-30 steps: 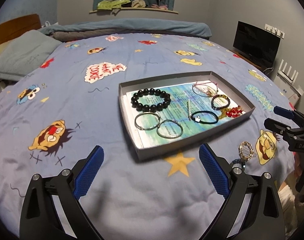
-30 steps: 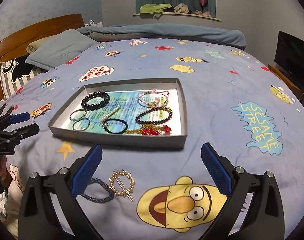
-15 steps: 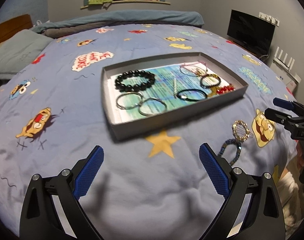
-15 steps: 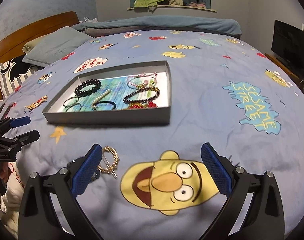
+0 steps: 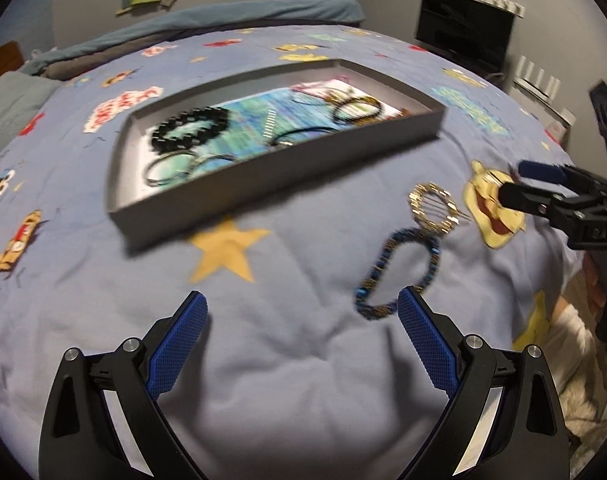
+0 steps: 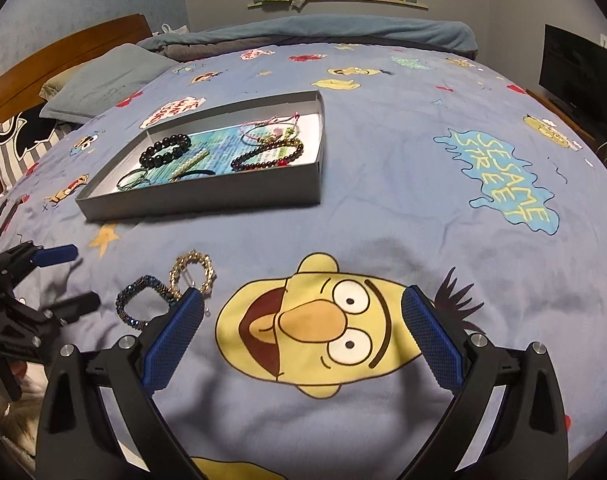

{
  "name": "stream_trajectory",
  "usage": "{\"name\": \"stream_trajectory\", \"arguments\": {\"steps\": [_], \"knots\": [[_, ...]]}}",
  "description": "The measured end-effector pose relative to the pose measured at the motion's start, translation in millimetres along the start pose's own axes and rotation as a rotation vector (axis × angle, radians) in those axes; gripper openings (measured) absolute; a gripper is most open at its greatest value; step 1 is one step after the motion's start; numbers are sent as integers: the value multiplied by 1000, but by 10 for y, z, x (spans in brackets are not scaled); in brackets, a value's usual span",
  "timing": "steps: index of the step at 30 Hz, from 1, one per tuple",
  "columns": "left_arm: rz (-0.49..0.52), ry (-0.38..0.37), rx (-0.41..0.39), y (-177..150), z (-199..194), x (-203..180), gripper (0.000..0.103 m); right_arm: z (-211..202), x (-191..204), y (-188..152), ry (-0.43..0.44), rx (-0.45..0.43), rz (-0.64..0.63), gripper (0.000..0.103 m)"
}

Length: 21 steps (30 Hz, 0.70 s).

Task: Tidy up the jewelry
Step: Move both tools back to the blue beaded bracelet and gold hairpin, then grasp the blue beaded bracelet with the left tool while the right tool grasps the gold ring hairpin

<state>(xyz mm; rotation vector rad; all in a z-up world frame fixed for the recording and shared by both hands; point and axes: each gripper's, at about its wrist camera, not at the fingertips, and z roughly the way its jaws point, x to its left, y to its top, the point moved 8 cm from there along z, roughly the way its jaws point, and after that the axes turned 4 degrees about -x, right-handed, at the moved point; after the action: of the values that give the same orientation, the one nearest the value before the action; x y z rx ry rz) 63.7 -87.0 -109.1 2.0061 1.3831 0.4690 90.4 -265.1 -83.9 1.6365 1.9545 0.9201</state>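
Observation:
A grey tray [image 5: 263, 184] [image 6: 207, 204] lies on the bed with several bracelets in it, among them a black bead bracelet [image 5: 189, 128] [image 6: 165, 150]. Outside the tray lie a blue beaded bracelet [image 5: 395, 272] [image 6: 141, 294] and a gold round hair clip [image 5: 433, 208] [image 6: 193, 272], side by side. My left gripper [image 5: 301, 320] is open and empty, low over the bedspread, with the blue bracelet by its right finger. My right gripper [image 6: 303, 312] is open and empty over the yellow cartoon face, with the clip and bracelet by its left finger.
The blue cartoon bedspread [image 6: 403, 200] covers the whole bed. Pillows [image 6: 103, 80] and a wooden headboard [image 6: 63, 52] are at the far left. A dark screen [image 6: 579, 72] stands at the right. The bed edge runs close behind both grippers.
Both grippers have drawn back and dropped lower. The tray now sits farther off and the blue bracelet and gold clip are close to the fingers. The left view is blurred by motion.

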Motion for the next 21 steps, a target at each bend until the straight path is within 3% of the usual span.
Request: {"name": "stream_trajectory", "arguments": {"steps": [6,10,16,18,21], "knots": [[15,-54,-19,13,31,-157,89,26,73,-20,19,3,-13,97],[60,-67,2,6,94,-253,60,40,131,-23,30,0,-24,97],[111,-84,17,-17,160,-361,34,65,240,-43,44,4,-50,96],[120,-74,19,-21,188,-354,29,75,277,-50,50,6,-58,92],[117,-66,29,-38,222,-314,9,96,321,-60,55,6,-68,87]]}}
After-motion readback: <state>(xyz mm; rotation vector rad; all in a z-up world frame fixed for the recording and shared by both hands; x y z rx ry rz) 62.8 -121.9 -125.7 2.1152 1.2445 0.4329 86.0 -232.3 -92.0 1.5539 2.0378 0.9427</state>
